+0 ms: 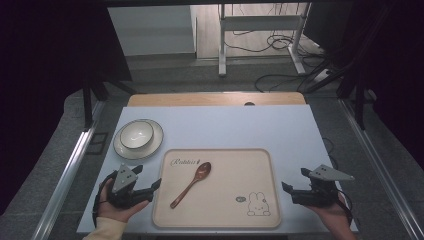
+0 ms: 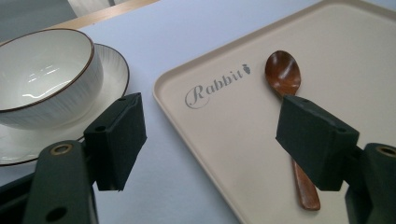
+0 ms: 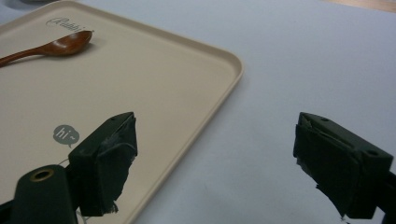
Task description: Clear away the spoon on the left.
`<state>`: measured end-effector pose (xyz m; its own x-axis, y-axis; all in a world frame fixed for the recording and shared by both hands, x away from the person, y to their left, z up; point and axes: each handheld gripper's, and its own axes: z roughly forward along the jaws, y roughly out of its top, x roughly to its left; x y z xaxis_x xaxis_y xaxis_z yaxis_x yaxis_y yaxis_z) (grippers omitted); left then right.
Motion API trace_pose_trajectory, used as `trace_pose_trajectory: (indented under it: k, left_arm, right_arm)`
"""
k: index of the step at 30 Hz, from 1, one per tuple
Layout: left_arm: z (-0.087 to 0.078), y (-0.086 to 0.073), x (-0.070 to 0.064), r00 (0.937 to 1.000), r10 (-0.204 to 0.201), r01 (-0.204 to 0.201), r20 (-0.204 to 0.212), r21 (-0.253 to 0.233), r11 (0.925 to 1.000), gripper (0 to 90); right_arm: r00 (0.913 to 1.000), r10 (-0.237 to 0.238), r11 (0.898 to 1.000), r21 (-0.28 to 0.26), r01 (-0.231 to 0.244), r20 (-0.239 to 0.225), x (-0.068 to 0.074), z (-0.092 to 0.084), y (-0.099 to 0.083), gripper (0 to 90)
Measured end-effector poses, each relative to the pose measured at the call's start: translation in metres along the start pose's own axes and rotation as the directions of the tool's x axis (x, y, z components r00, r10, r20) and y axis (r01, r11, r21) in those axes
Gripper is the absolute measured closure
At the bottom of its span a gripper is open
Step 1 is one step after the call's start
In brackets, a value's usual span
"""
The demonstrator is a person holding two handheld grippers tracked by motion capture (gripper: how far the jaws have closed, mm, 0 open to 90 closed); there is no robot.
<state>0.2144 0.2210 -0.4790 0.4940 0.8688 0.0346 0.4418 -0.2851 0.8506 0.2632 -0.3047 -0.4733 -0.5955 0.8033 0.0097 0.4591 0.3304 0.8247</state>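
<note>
Centrally on the pale blue table (image 1: 225, 127) sits a beige tray (image 1: 235, 165) with rounded corners and a low raised rim, printed with a script word near its far left corner and a small rabbit drawing near its right front. On it lies a glossy brown wooden spoon (image 1: 191, 184), bowl pointing away and to the right (its handle slants toward the tray's near left). Left of the tray, a white bowl (image 1: 136, 134) with a dark rim stands on a matching saucer (image 1: 155, 142). The left gripper (image 1: 148, 179) hovers beside the tray's left edge, jaws apart and empty; the right gripper (image 1: 295, 181) likewise, off the right edge. Beyond the table, cables trail over a grey floor.
</note>
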Motion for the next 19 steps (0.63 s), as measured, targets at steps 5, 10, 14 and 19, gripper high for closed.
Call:
trace_pose_trajectory:
  k: [5,10,14,19]
  left_arm:
    - [0.0005,0.0001,-0.0035,0.9996,0.028,-0.028,-0.007,0.005,0.9996,24.7]
    - [-0.0001,0.0003,-0.0023,0.9996,0.027,-0.028,-0.008,-0.003,0.9996,24.7]
    - [0.0009,-0.0006,0.0002,0.9998,0.017,-0.017,-0.007,0.003,0.9998,24.5]
    - [0.0034,0.0015,0.0003,0.9999,0.013,-0.013,-0.001,0.007,0.9999,24.1]
  right_arm:
    - [1.0000,0.005,1.000,-0.012,-0.005,0.002,-0.0016,-0.0010,0.0002,14.1]
    - [1.0000,0.000,1.000,-0.011,0.000,0.007,-0.0007,-0.0010,-0.0005,14.1]
    - [1.0000,-0.001,1.000,-0.009,0.001,0.005,-0.0017,0.0000,-0.0007,14.1]
    - [1.0000,0.000,1.000,-0.010,0.000,0.001,-0.0023,0.0004,-0.0020,14.1]
